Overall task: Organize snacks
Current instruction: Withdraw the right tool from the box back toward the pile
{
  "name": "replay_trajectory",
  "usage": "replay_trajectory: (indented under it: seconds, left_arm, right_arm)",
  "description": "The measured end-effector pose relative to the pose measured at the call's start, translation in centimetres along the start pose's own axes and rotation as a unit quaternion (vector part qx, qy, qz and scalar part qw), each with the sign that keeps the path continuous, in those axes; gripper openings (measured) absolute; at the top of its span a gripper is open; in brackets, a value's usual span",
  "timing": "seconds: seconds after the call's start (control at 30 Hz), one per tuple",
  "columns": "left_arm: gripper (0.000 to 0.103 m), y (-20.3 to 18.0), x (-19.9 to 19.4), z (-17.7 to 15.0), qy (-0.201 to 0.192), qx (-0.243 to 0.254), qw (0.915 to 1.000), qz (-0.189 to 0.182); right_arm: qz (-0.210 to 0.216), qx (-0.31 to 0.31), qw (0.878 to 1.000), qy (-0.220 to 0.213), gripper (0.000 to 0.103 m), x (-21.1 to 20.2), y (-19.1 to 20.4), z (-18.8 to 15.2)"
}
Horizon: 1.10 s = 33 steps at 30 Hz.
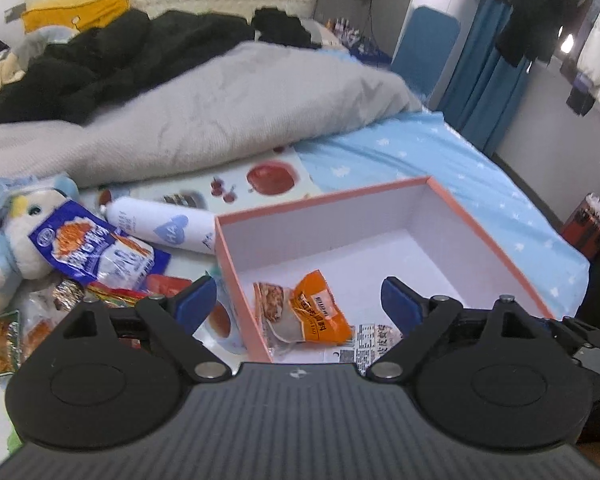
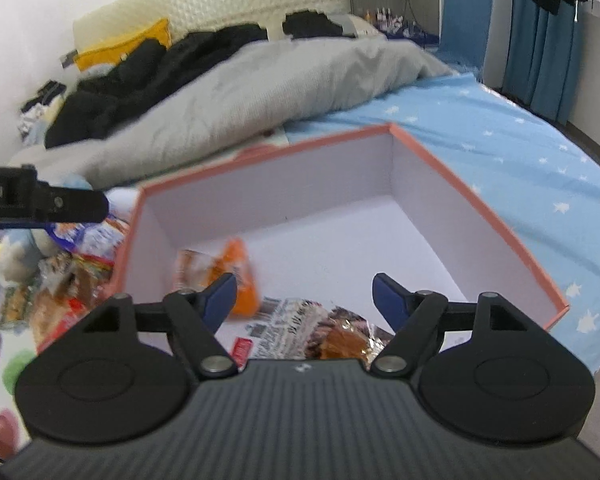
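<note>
A: Nearest us, at the bottom of both wrist views, our tongs stand wide apart with nothing between the pads. The left tongs (image 1: 298, 296) hang over the near-left corner of the pink box (image 1: 484, 236), the right tongs (image 2: 304, 298) over its near edge.

B: And the snacks? We see the orange packet (image 1: 312, 308) lying flat on the box floor at lower centre, and a clear printed packet (image 2: 320, 332) just beside it, partly hidden under our right tongs.

A: Both look light, crinkly and slippery. We judge a sealed edge the best place to pinch, since the puffed middle would squash or slide.

B: The rest waits at the lower left of the left view: the blue-and-white packet (image 1: 96, 248) leaning on a plush toy (image 1: 16, 236), with smaller wrappers heaped below it.

A: That one seems soft too; we'd take it by its crimped end. The white bottle (image 1: 164, 226) beside the box looks stiff and would roll.

B: Everything rests on a bed, on a fruit-printed mat (image 1: 268, 180) over a starred blue sheet (image 1: 440, 160), so it gives underfoot. Farther up lie a grey duvet (image 1: 220, 108), dark clothes, then blue curtains at upper right.
</note>
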<state>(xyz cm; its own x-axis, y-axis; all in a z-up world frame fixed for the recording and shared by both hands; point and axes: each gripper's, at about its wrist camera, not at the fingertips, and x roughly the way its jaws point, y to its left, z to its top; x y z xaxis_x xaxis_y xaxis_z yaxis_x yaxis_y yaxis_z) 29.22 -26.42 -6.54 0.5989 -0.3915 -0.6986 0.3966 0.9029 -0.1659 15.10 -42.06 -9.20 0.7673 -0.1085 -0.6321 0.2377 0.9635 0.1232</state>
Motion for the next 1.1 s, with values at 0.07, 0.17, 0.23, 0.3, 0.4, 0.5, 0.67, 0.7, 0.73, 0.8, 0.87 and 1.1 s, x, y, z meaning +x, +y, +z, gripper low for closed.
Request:
replay_trajectory:
  seconds: [0.07,0.17,0.23,0.3,0.4,0.5,0.67,0.7,0.73,0.8,0.87,1.1]
  left_arm:
    - [0.092,0.2,-1.7,0.1,-0.014,-0.004,0.9999,-0.001]
    - [0.092,0.7,-4.2,0.0,-0.034,-0.006,0.9994,-0.002]
    - [0.092,1.2,-6.0,-0.2,-0.049,-0.007,0.9988,-0.001]
    - [0.092,1.7,-7.7,-0.4,-0.060,-0.010,0.9982,-0.001]
    - [0.092,2.5,-10.3,-0.8,-0.079,-0.013,0.9968,0.002]
    - [0.092,3.4,-12.9,-1.3,-0.098,-0.011,0.9951,0.008]
    - [0.092,5.1,-17.0,-2.9,-0.124,-0.021,0.9920,0.010]
    - [0.092,5.4,-17.9,-3.2,-0.128,-0.022,0.9915,0.011]
    - [0.092,5.8,-18.7,-3.7,-0.131,-0.025,0.9909,0.011]
    - [0.092,6.3,-20.2,-4.5,-0.141,-0.026,0.9897,0.009]
    - [0.092,6.7,-21.5,-5.3,-0.147,-0.025,0.9887,0.016]
    - [0.093,8.7,-24.8,-8.6,-0.155,-0.027,0.9870,0.031]
  right_arm:
    - [0.003,-0.002,1.000,-0.015,0.076,-1.3,0.5,0.4]
    - [0.008,-0.006,0.999,-0.039,0.076,-3.7,1.6,1.0]
    - [0.012,-0.008,0.998,-0.053,0.076,-4.9,2.2,1.3]
    - [0.018,-0.010,0.998,-0.067,0.076,-6.3,3.0,1.5]
    - [0.028,-0.014,0.996,-0.084,0.076,-7.9,4.0,1.8]
    - [0.036,-0.016,0.994,-0.099,0.076,-9.4,5.2,1.8]
    - [0.053,-0.022,0.992,-0.114,0.076,-11.1,7.2,1.4]
    - [0.057,-0.024,0.991,-0.116,0.076,-11.5,7.7,1.3]
    - [0.060,-0.026,0.991,-0.117,0.076,-11.7,8.1,1.2]
    - [0.068,-0.028,0.990,-0.122,0.076,-12.4,9.0,0.8]
    - [0.073,-0.025,0.989,-0.124,0.076,-12.9,9.9,0.2]
    - [0.089,-0.028,0.990,-0.107,0.076,-13.7,13.0,-3.4]
